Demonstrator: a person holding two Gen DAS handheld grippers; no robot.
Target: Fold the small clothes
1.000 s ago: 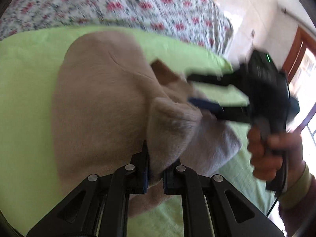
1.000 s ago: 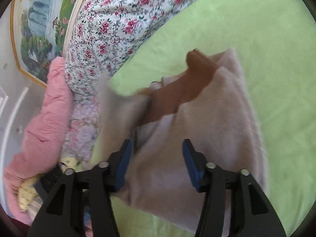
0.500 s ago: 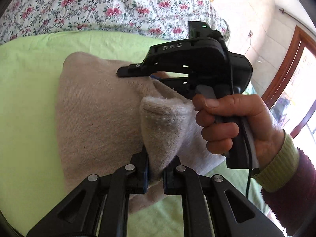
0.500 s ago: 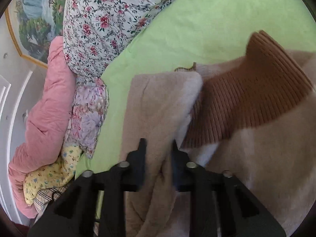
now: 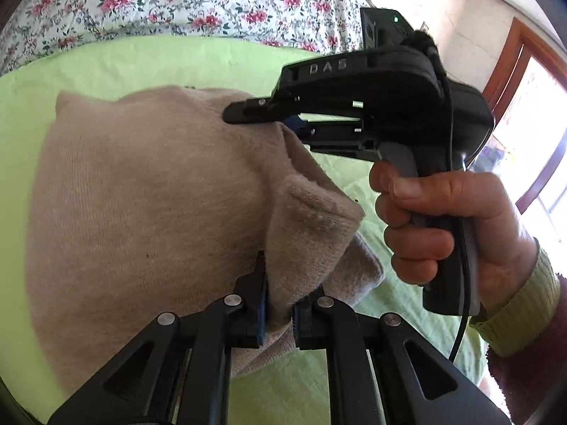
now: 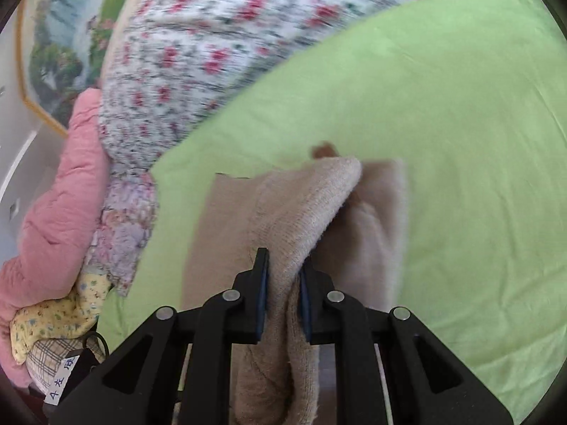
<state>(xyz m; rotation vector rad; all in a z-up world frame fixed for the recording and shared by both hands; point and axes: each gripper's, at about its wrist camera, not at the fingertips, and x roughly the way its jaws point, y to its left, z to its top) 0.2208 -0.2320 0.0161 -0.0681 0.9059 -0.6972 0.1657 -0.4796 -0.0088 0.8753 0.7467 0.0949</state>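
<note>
Right gripper (image 6: 283,292) lifted sweater (image 5: 141,194) edge higher | both grippers' fingers pinching sweater | left gripper (image 5: 280,301)

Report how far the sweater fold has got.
Done: the beige sweater lies on the green sheet with one layer already doubled over. In hand: the left gripper and right gripper are each shut on a raised fold. Left: laying that fold down flat and letting go.

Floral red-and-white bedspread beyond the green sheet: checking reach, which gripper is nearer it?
Right. The right gripper pinches the beige knit sweater farther in, toward the bedspread; the left gripper pinches its near edge.
</note>
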